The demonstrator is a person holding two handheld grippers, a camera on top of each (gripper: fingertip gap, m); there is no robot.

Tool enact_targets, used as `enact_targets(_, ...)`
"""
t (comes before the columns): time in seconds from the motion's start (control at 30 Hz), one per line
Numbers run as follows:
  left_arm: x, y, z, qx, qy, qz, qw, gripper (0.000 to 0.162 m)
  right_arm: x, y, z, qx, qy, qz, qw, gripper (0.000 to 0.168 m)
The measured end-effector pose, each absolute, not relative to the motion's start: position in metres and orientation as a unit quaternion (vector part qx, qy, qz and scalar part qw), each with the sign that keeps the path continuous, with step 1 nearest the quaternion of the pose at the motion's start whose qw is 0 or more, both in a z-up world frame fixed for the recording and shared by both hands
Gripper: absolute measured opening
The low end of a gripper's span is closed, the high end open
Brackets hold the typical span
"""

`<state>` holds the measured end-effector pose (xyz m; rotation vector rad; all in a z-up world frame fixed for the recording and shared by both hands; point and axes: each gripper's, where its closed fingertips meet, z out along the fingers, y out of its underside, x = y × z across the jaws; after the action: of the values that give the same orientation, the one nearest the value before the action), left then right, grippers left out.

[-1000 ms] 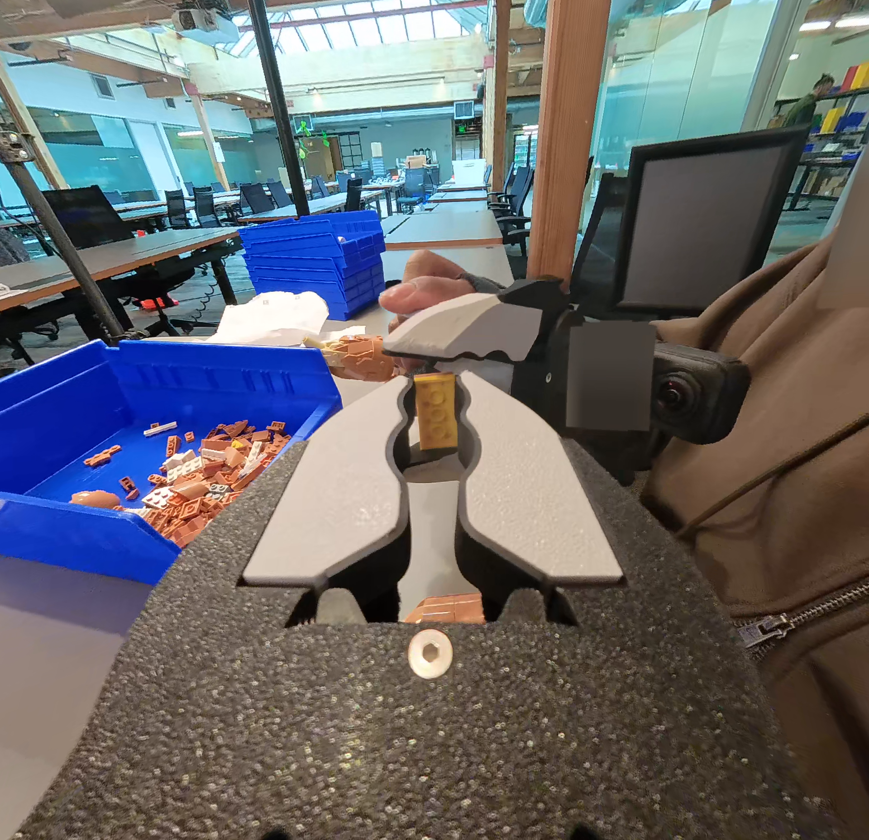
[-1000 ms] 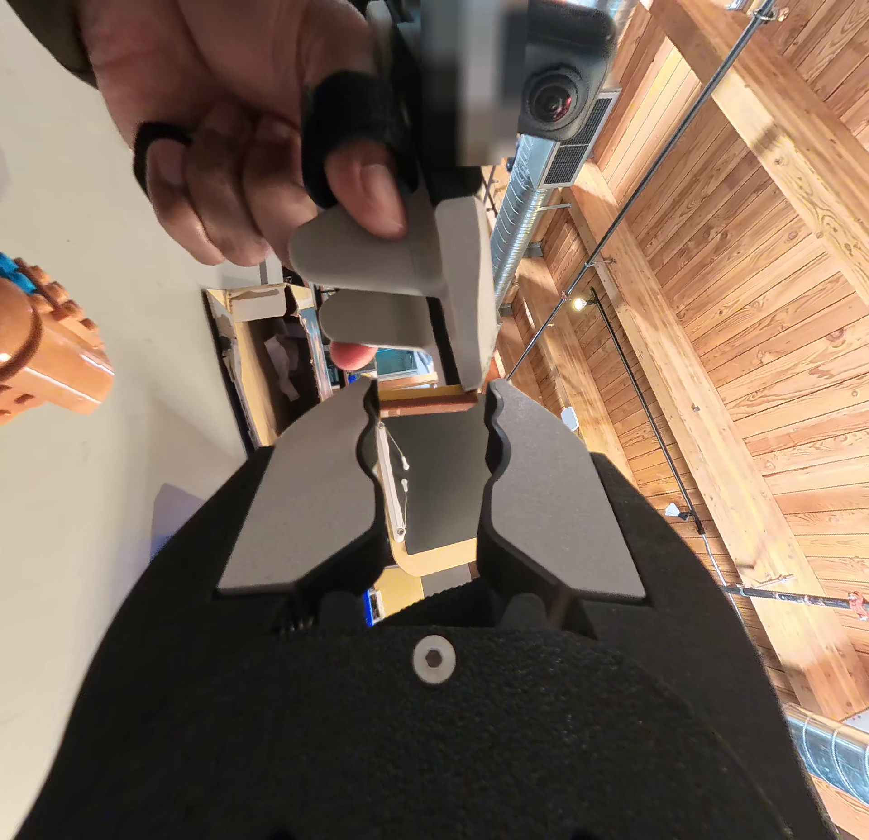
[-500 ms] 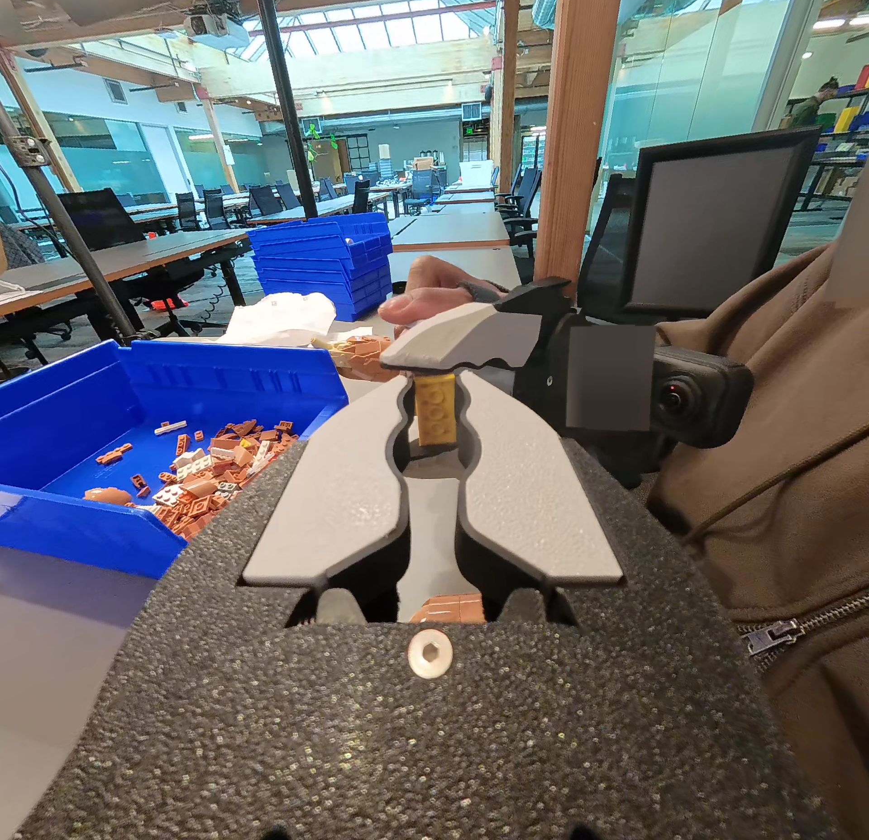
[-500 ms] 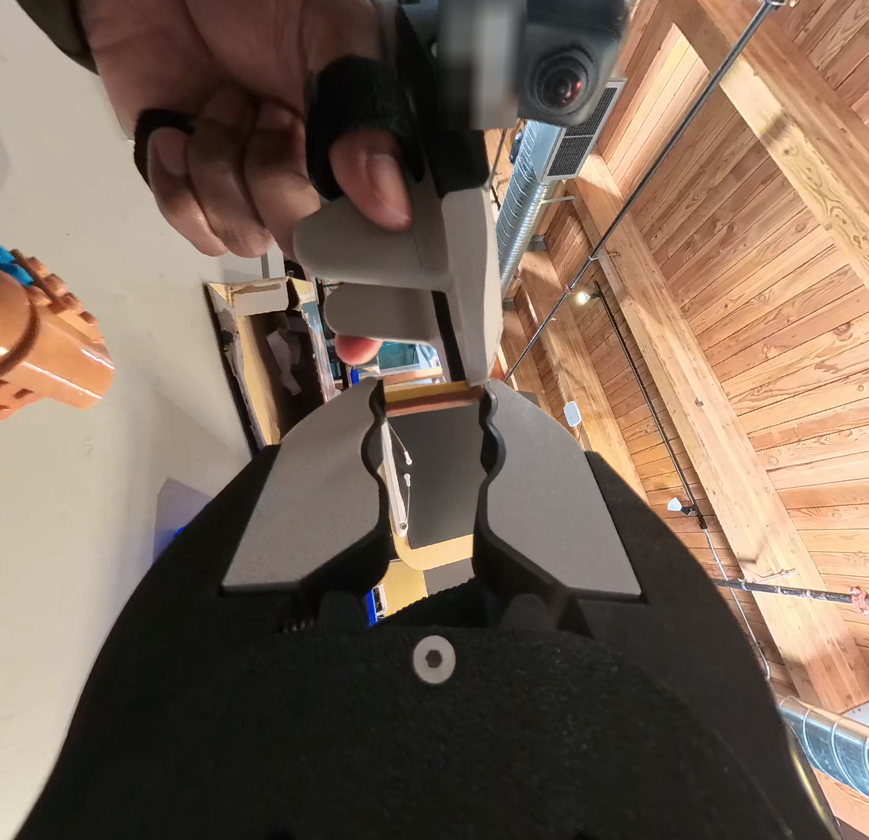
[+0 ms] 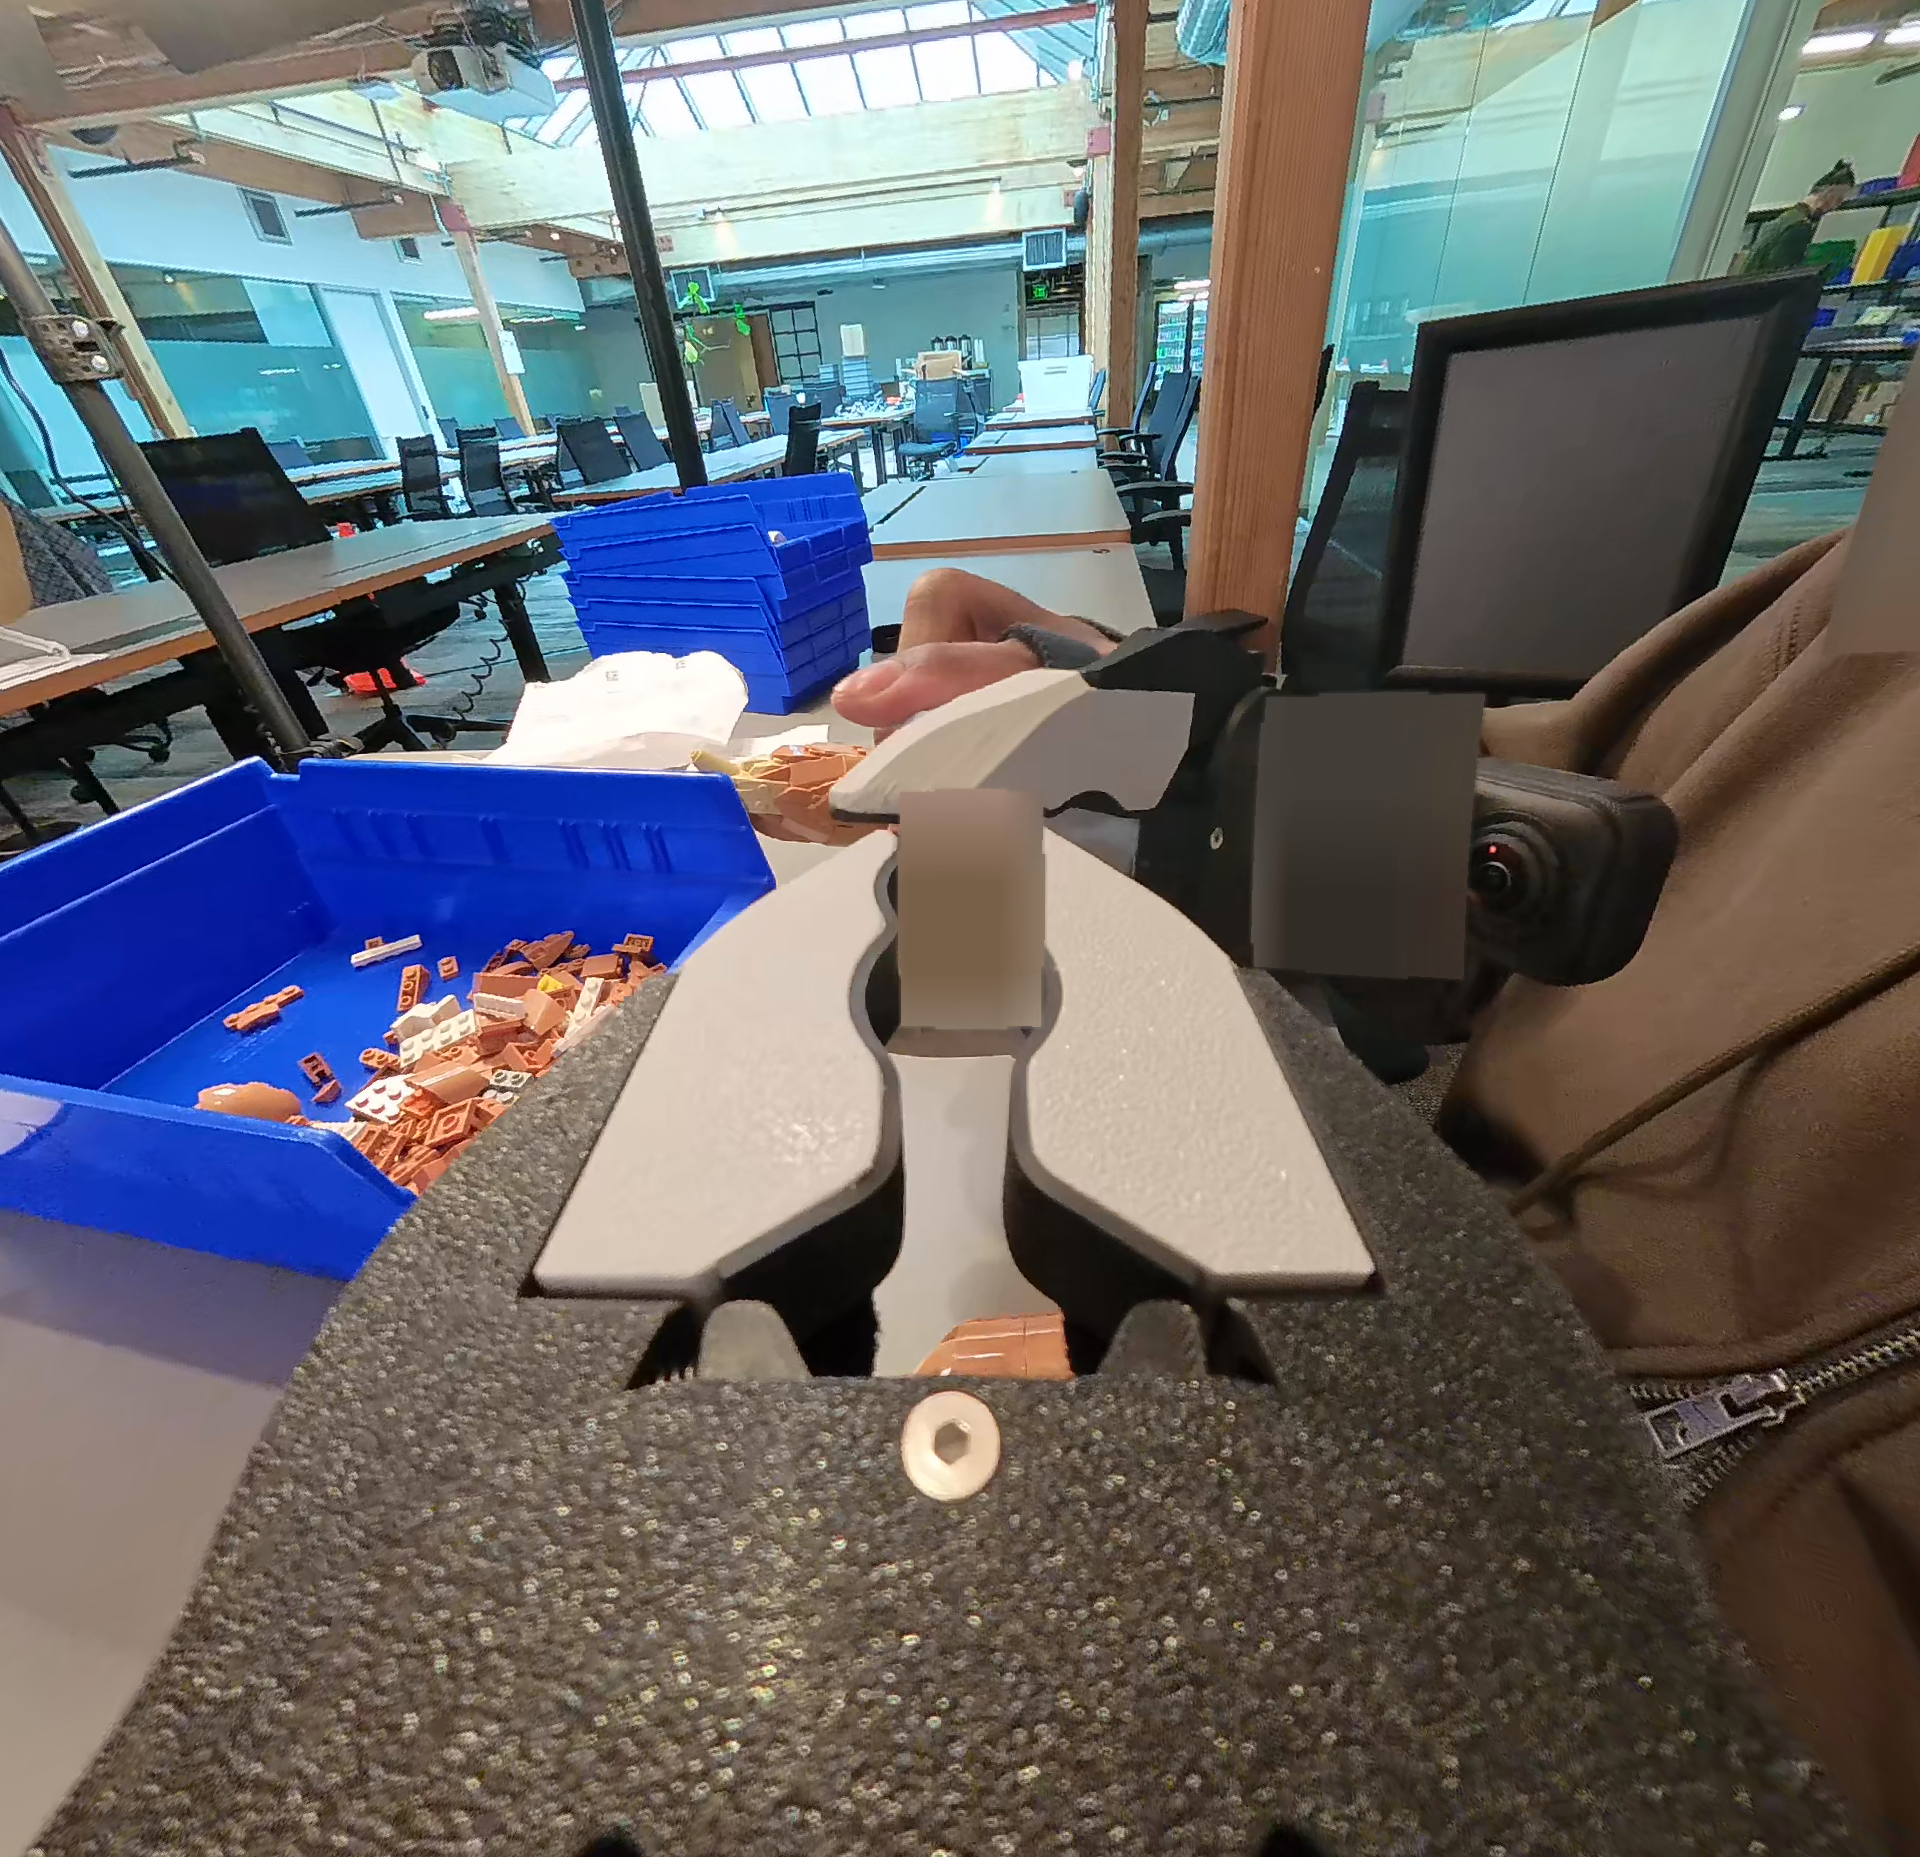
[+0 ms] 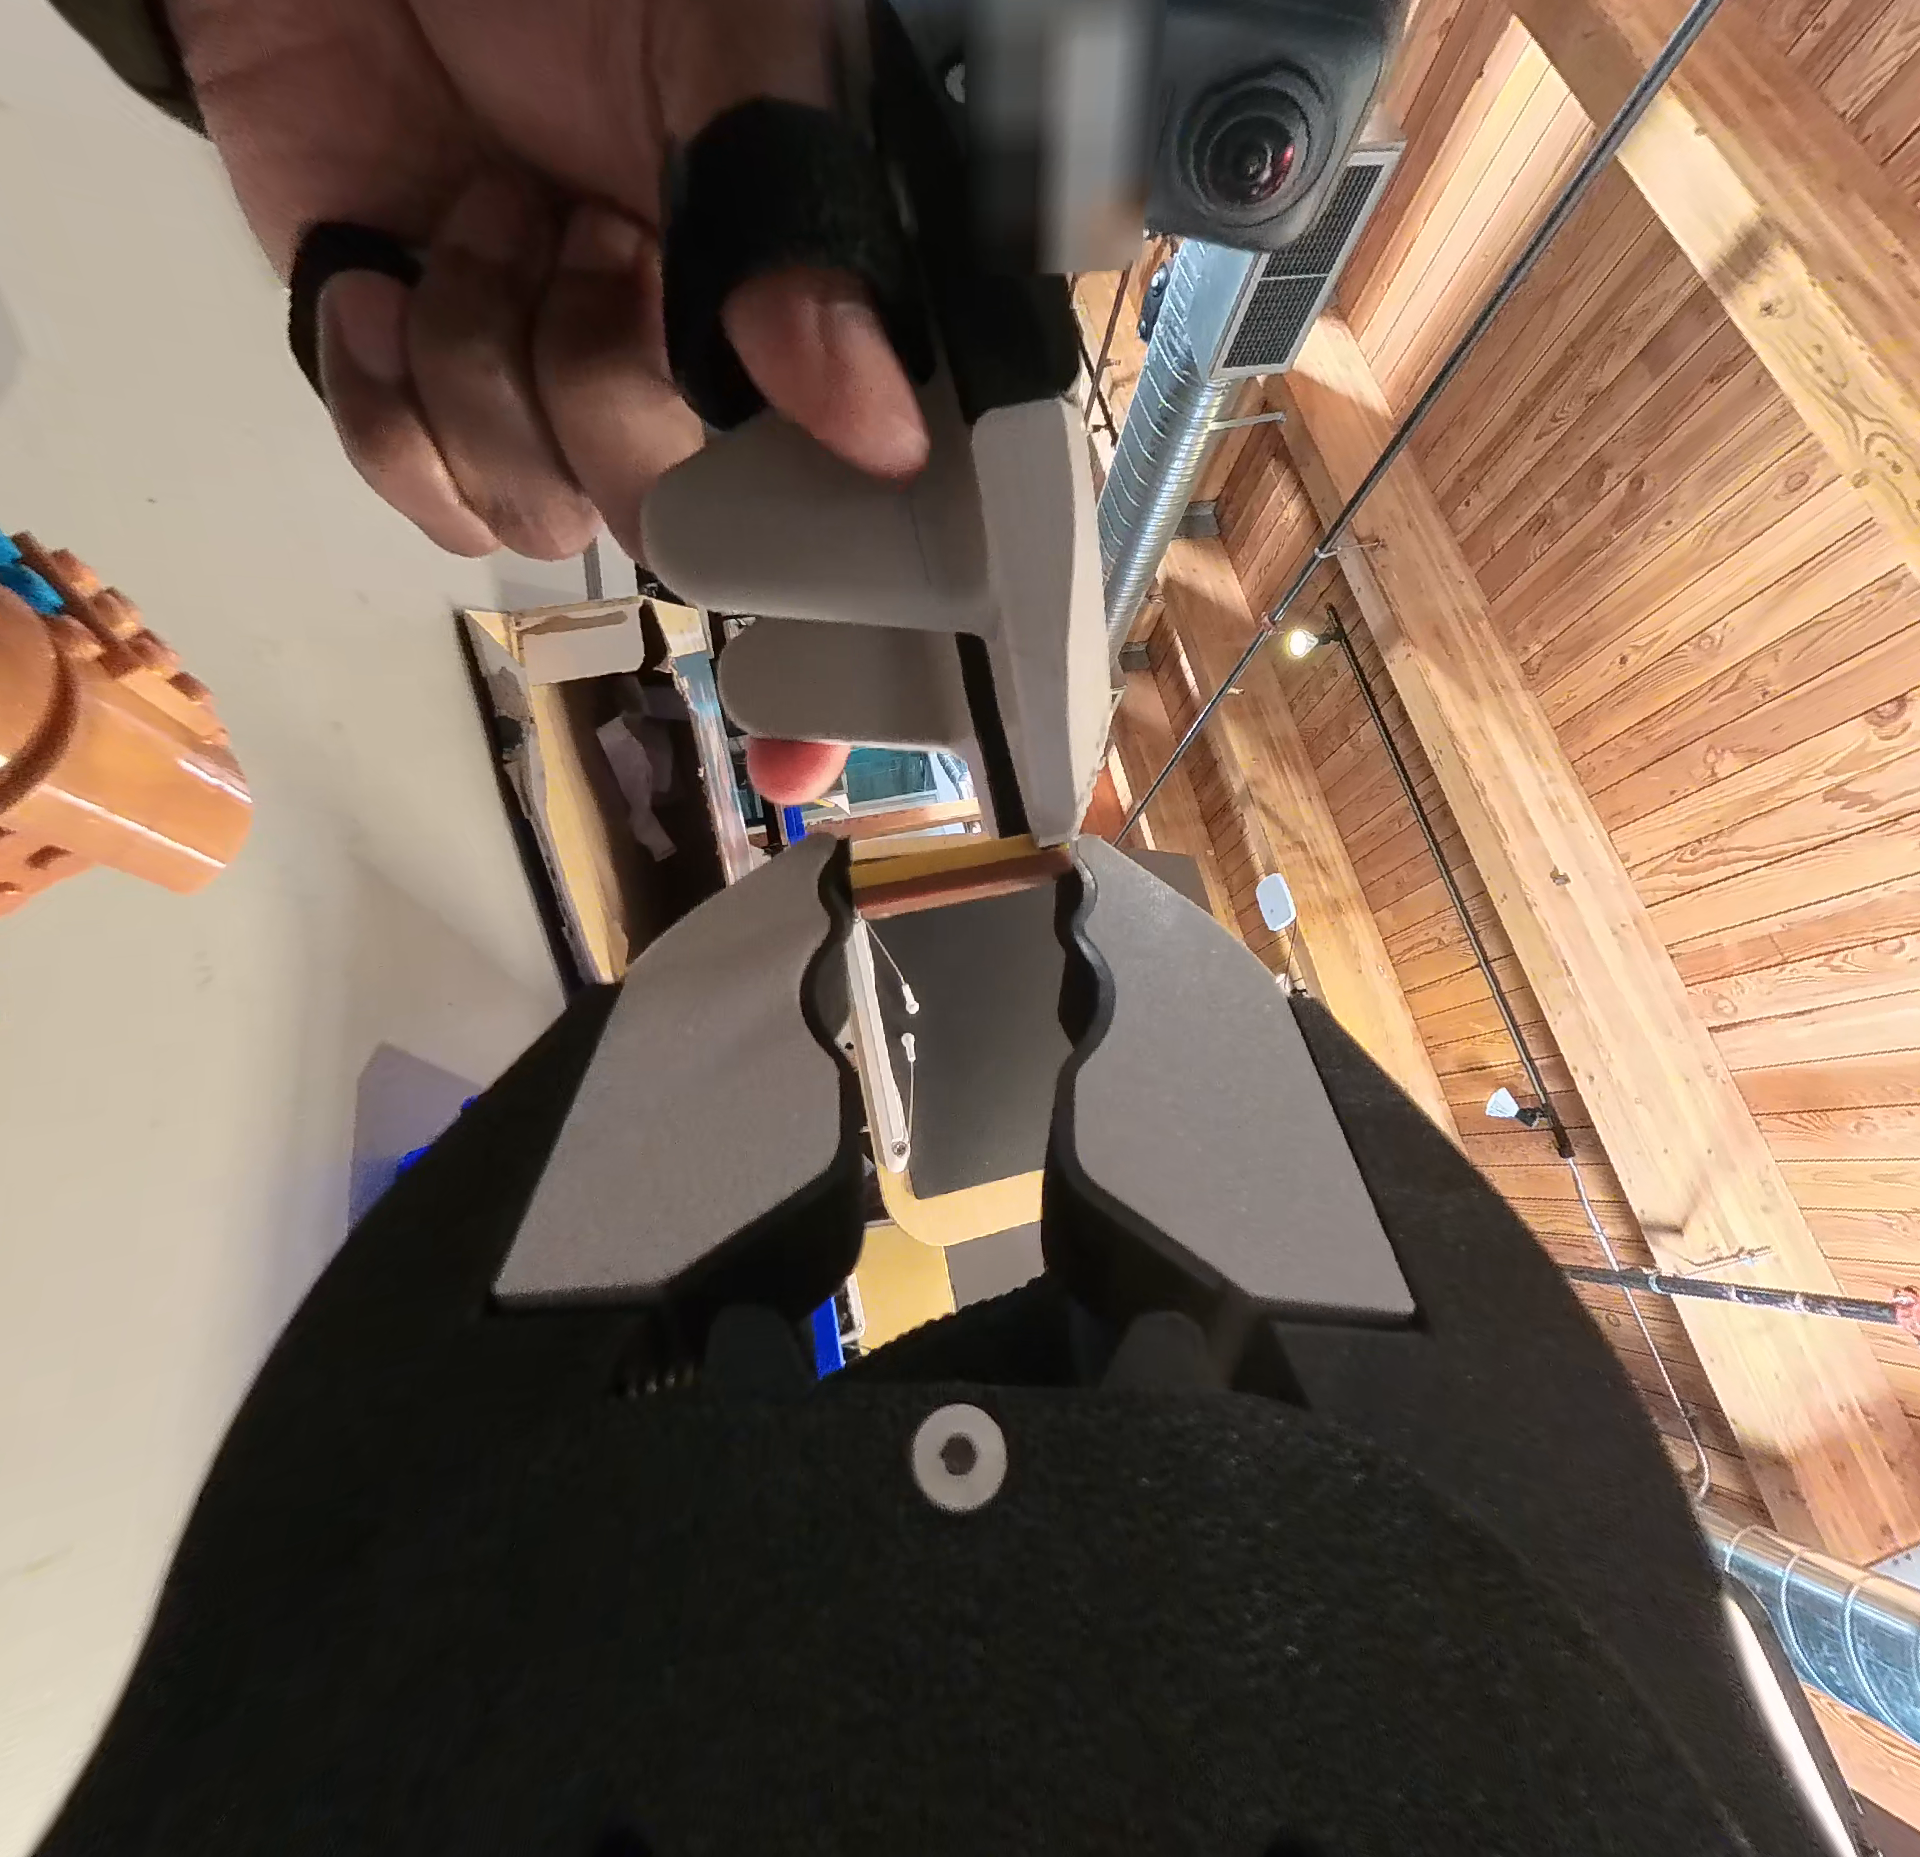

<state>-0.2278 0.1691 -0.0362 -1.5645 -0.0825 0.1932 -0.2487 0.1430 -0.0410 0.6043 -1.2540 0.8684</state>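
Open-plan office behind, grey worktop point(image 5: 94, 1412) with a blue bin point(image 5: 260, 934) of brown bricks. Left tool point(image 5: 968, 872) points level; a blur patch hides whatever's in its grip, can't tell. Right tool point(image 6: 956, 862) tilts up at the wooden ceiling, clamping a brown-yellow plate point(image 6: 951, 877) edge-on.

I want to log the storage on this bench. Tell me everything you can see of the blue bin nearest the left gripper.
The blue bin is an open-topped tray of glossy moulded plastic with ribbed walls and a lower front lip. It sits upright on the grey tabletop, left of the left gripper, and neither gripper touches it. Loose small bricks, mostly orange-brown with a few white, lie heaped in its near right corner; the rest of its floor is bare.
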Motion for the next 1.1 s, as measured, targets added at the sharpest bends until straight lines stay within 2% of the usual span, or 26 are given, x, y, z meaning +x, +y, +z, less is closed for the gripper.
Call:
enact_targets(0.33,-0.2301,0.1715,-0.0418,-0.71,-0.034,0.1,0.696,0.016,-0.2508,0.1431,-0.042,0.266,-0.563,0.385,0.681,0.036)
enact_targets(0.7,-0.2254,0.1706,-0.0376,-0.68,-0.033,0.045,0.732,0.016,-0.2451,0.1417,-0.0394,0.26,-0.565,0.416,0.664,0.036)
enact_targets(1.1,-0.2267,0.168,-0.0337,-0.67,-0.031,0.046,0.74,0.015,-0.2468,0.1428,-0.0427,0.262,-0.568,0.412,0.663,0.036)
